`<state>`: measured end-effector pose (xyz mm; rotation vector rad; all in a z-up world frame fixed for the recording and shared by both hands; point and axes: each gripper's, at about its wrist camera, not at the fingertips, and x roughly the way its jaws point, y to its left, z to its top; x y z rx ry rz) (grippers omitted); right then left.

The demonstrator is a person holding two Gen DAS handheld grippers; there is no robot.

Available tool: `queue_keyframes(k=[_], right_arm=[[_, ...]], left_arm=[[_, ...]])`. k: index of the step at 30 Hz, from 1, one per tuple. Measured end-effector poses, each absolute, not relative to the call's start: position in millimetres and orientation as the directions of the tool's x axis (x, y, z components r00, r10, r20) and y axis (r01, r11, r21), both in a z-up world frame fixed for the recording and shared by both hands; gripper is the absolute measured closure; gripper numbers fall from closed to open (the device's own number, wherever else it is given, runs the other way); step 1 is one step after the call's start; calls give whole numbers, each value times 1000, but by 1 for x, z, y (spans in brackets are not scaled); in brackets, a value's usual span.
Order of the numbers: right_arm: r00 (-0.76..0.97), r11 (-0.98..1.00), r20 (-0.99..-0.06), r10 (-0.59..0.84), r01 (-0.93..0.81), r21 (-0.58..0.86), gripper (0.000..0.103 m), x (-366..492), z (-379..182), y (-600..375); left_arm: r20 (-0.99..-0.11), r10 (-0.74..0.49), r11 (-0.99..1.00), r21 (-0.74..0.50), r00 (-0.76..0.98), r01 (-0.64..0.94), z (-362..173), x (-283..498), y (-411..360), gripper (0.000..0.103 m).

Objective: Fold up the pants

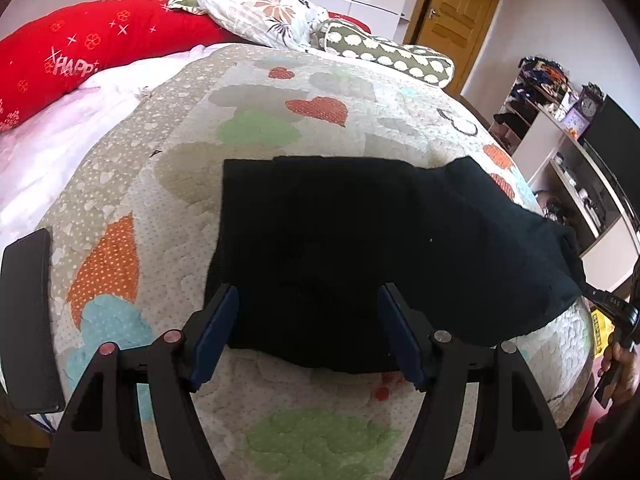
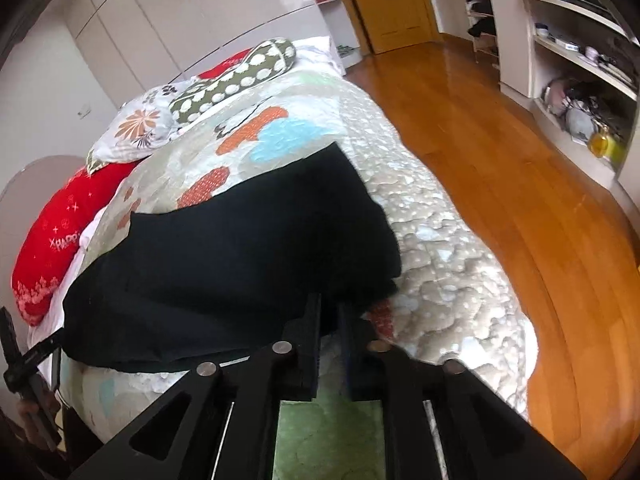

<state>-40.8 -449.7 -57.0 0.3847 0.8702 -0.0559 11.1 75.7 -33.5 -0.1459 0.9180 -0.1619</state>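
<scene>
The black pants (image 1: 360,248) lie folded on the patterned quilt (image 1: 280,120) of the bed. My left gripper (image 1: 308,300) is open, its blue-padded fingers (image 1: 218,332) spread over the near edge of the pants without gripping them. In the right wrist view the pants (image 2: 248,248) spread to the left, and my right gripper (image 2: 330,308) is shut on their near right corner, which looks lifted a little off the quilt (image 2: 440,240). The right gripper also shows in the left wrist view (image 1: 612,312) at the far right.
A black phone (image 1: 28,320) lies at the bed's left edge. Red (image 1: 80,52) and floral pillows (image 1: 260,8) sit at the head. Wooden floor (image 2: 520,180), shelves (image 2: 580,92) and a door (image 2: 388,0) are to the right.
</scene>
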Motion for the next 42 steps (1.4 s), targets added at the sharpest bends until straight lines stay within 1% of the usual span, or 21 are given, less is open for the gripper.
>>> queue_keyframes(k=[1, 4, 6, 7, 8, 12, 14, 18, 21, 24, 26, 31, 32, 33, 34, 35, 40, 42], right_arm=[[652, 938, -754, 74, 211, 274, 81, -42, -50, -449], [686, 941, -724, 77, 191, 281, 80, -44, -32, -445], [710, 944, -695, 115, 141, 299, 74, -40, -20, -433], [715, 947, -686, 137, 108, 301, 68, -36, -16, -425], [715, 953, -680, 161, 68, 296, 63, -29, -14, -413], [696, 959, -673, 249, -79, 273, 62, 12, -13, -354], [677, 951, -676, 291, -125, 284, 53, 33, -17, -330], [622, 941, -707, 338, -238, 241, 53, 76, -23, -270], [600, 933, -721, 347, -298, 201, 48, 100, -26, -233], [590, 930, -734, 337, -329, 163, 45, 120, -27, -209], [587, 928, -738, 332, -345, 143, 39, 132, -30, -199], [582, 933, -758, 295, -346, 97, 38, 157, -45, -189], [572, 931, -764, 300, -351, 102, 41, 162, -50, -188], [560, 929, -771, 304, -355, 109, 47, 165, -53, -188], [544, 925, -780, 310, -361, 117, 74, 168, -56, -188], [526, 921, -788, 320, -367, 129, 96, 171, -59, -187], [566, 930, -754, 333, -327, 166, 100, 181, -50, -198], [566, 937, -758, 325, -302, 176, 101, 189, -54, -201]], left_arm=[[-773, -202, 978, -197, 602, 75, -32, 11, 77, 32], [-764, -186, 980, -185, 618, 65, -26, 14, 81, 32], [-765, -170, 983, -174, 621, 56, -25, 18, 81, 31], [-766, -163, 984, -168, 622, 50, -26, 21, 80, 30], [-768, -151, 986, -160, 623, 42, -26, 23, 80, 30], [-768, -116, 992, -127, 630, 28, -29, 29, 76, 30], [-766, -102, 994, -111, 635, 25, -29, 33, 75, 30], [-765, -74, 996, -84, 640, 14, -31, 39, 73, 30], [-762, -49, 998, -61, 646, 4, -33, 42, 72, 30], [-762, -26, 999, -43, 647, -10, -36, 46, 73, 29], [-764, -26, 999, -45, 645, -12, -39, 48, 74, 29], [-772, -25, 999, -45, 635, -15, -48, 53, 76, 29], [-774, -27, 999, -48, 632, -15, -50, 54, 77, 29], [-776, -29, 999, -49, 630, -15, -52, 55, 77, 28], [-776, -29, 999, -49, 630, -16, -52, 55, 77, 26], [-776, -28, 999, -50, 630, -18, -53, 56, 78, 25], [-774, -36, 998, -65, 632, -23, -55, 60, 83, 22], [-772, -32, 998, -64, 635, -28, -56, 62, 84, 20]])
